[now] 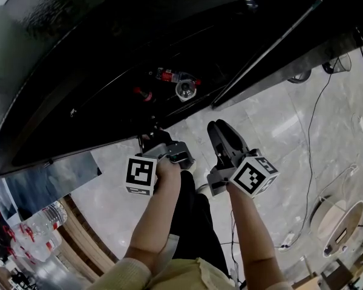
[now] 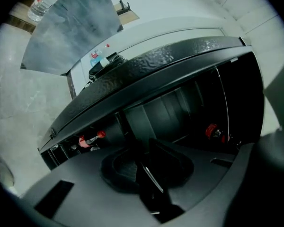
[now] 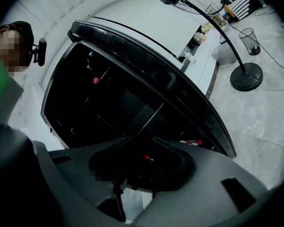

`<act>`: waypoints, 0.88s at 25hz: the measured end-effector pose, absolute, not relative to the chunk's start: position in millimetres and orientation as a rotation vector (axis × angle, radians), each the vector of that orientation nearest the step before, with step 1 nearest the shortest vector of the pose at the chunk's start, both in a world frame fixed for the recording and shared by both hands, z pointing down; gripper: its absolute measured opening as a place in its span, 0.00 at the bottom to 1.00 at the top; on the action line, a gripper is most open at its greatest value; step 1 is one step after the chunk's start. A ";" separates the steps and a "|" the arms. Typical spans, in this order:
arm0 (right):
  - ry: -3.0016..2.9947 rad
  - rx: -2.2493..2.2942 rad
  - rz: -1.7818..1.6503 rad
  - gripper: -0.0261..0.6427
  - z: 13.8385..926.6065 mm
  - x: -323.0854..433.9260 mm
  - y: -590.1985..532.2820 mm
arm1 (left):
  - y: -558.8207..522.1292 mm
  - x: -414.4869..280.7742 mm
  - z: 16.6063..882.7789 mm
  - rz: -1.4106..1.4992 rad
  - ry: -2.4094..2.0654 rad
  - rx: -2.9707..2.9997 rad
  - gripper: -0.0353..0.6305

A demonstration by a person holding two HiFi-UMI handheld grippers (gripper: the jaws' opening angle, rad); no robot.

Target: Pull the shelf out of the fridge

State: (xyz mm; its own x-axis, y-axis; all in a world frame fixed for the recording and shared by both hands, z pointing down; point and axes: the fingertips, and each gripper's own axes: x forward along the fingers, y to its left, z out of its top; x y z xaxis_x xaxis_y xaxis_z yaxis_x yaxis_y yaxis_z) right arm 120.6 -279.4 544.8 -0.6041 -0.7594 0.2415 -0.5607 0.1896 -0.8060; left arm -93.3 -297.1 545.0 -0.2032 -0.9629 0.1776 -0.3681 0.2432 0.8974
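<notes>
The black fridge [image 1: 109, 71] fills the top of the head view, its inside dark. A red-capped bottle [image 1: 169, 75] and a can [image 1: 184, 89] lie in it. My left gripper [image 1: 150, 139] reaches the fridge's lower front edge. In the left gripper view its jaws [image 2: 149, 174] stand close on a thin plate edge, the shelf [image 2: 152, 179]; the rest of the shelf is lost in the dark. My right gripper [image 1: 221, 139] hangs beside it over the floor. Its jaws [image 3: 137, 167] are apart with nothing held, pointing into the fridge opening [image 3: 99, 103].
The fridge door [image 3: 180, 93] stands open with a red-capped bottle [image 3: 194, 142] in its rack. A fan stand [image 3: 246, 74] and a bin [image 3: 248, 39] are on the marble floor. Cables [image 1: 311, 132] run at the right. Water bottles [image 1: 42, 222] lie at the lower left.
</notes>
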 end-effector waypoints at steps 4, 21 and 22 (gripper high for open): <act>2.257 -1.252 -1.382 0.24 548.3 110.5 -290.9 | -292.2 -89.3 544.4 -0.932 -1.695 1.257 0.15; 2.104 -1.094 -1.497 0.29 548.3 92.4 -330.5 | -268.1 -77.1 544.3 -0.865 -1.643 1.281 0.15; 2.092 -1.095 -1.504 0.29 550.3 92.1 -333.0 | -268.1 -76.6 545.6 -0.859 -1.643 1.286 0.15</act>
